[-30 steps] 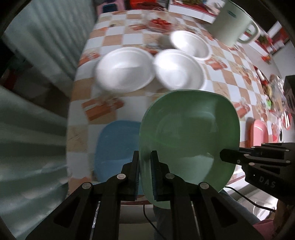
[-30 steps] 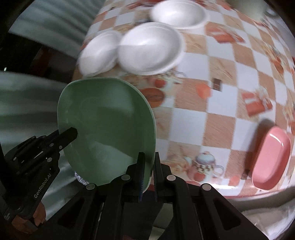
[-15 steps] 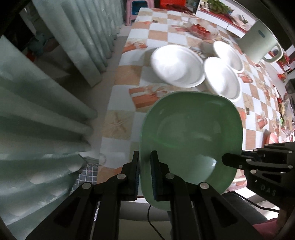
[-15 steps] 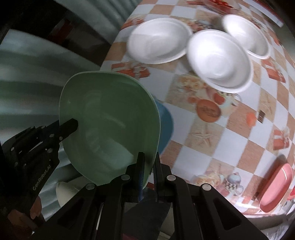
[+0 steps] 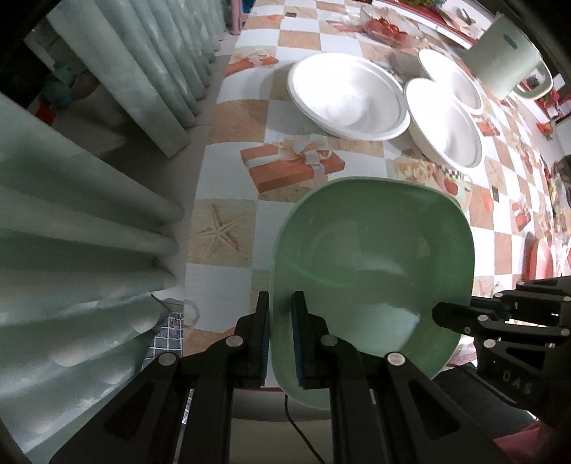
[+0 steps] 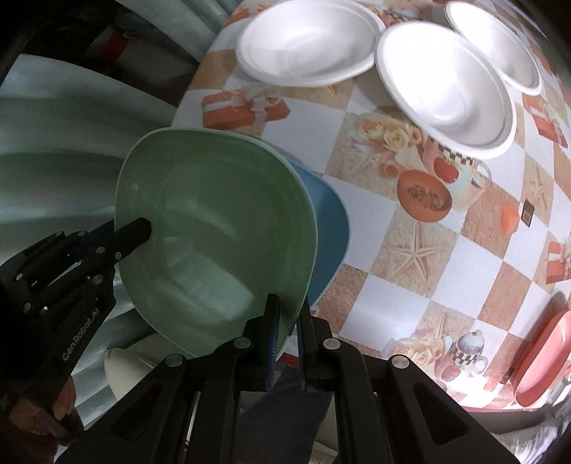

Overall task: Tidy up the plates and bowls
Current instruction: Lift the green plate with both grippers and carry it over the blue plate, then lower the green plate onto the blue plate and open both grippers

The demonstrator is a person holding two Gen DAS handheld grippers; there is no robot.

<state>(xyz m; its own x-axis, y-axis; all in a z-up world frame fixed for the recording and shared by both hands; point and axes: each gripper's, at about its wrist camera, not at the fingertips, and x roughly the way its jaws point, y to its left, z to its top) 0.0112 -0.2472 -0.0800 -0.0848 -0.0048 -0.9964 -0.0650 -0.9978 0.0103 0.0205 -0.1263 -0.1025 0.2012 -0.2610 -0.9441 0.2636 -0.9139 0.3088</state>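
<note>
A pale green square plate (image 5: 374,267) hangs tilted over the near left corner of the checked table (image 5: 228,214). My left gripper (image 5: 280,299) is shut on its left rim. My right gripper (image 6: 287,303) is shut on the opposite rim, and its fingertip (image 5: 440,314) shows at the plate's right side. A blue plate (image 6: 330,242) lies on the table right under the green plate (image 6: 214,242), showing only past its right edge. The left wrist view hides the blue plate. Three white bowls (image 5: 348,96) (image 5: 444,123) (image 5: 451,84) sit further back.
A pink plate (image 6: 542,357) lies at the table's near right edge. A pale green jug (image 5: 506,53) stands at the far right. Grey-green curtains (image 5: 89,214) hang close along the table's left side. A food tray (image 5: 385,28) sits at the back.
Both grippers carried the green plate left and down, from beside the blue plate to over it. The white bowls now look further away. Both grips held.
</note>
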